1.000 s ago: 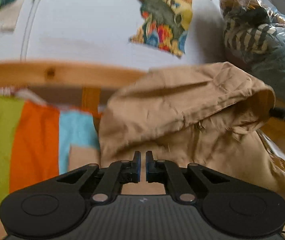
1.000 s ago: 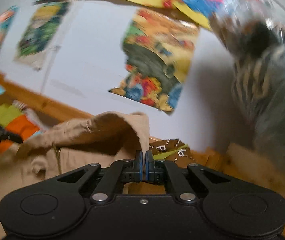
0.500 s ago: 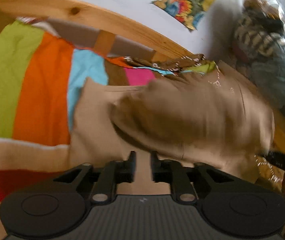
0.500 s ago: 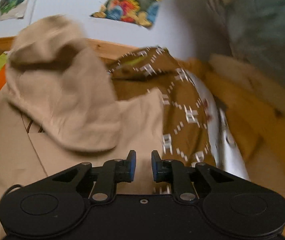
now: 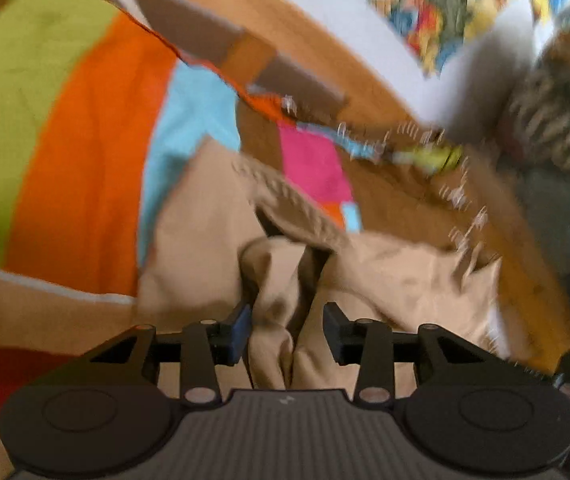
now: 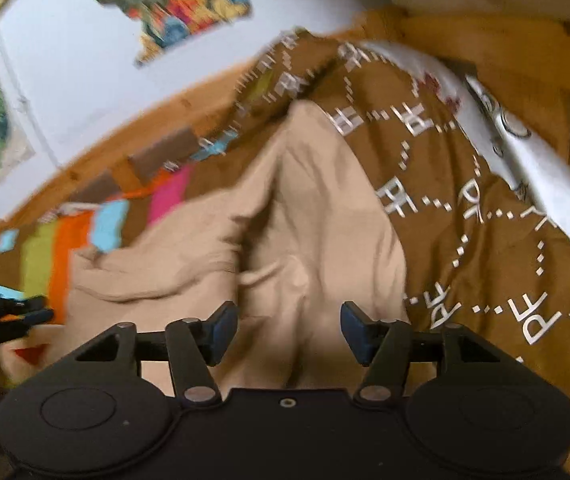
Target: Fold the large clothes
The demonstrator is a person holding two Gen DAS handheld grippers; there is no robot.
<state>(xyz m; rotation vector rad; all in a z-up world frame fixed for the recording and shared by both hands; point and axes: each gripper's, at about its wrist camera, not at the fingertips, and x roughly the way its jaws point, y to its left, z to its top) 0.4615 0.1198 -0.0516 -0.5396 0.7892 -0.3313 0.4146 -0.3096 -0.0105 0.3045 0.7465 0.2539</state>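
I see the tan jacket [image 5: 205,248] lying crumpled on the bed, on top of a striped blanket [image 5: 77,152] and a brown patterned cover [image 6: 485,220]. In the left wrist view its ribbed hem edge [image 5: 285,200] runs from about 11 o'clock toward 1 o'clock above the fingers, and a bunched fold of cloth rises straight at 12 o'clock between them. My left gripper [image 5: 287,330] has just been opening; its jaws stand apart with that fold between them, and the left pad [image 5: 241,328] sits right against the cloth while the other side shows a gap, so I read no pinch here (the frame is blurred, mind).

In the right wrist view the jacket [image 6: 317,208] fills the middle, its peak at 12 o'clock and its right edge falling toward 3 o'clock onto the brown cover. My right gripper [image 6: 289,328] has also just been opening; the jaws are spread wide over flat cloth, and neither pad presses on it.

Outward: the striped blanket lies open at 9 to 10 o'clock in the left view, bare of other things. The wooden bed rail [image 5: 325,60] closes the far side from 11 to 2 o'clock, with the white wall [image 6: 85,80] and a colourful poster [image 6: 181,4] behind. A white patterned sheet [image 6: 525,160] edges the brown cover at 2 o'clock in the right view. The left gripper's dark tip [image 6: 5,316] shows at 9 o'clock there.
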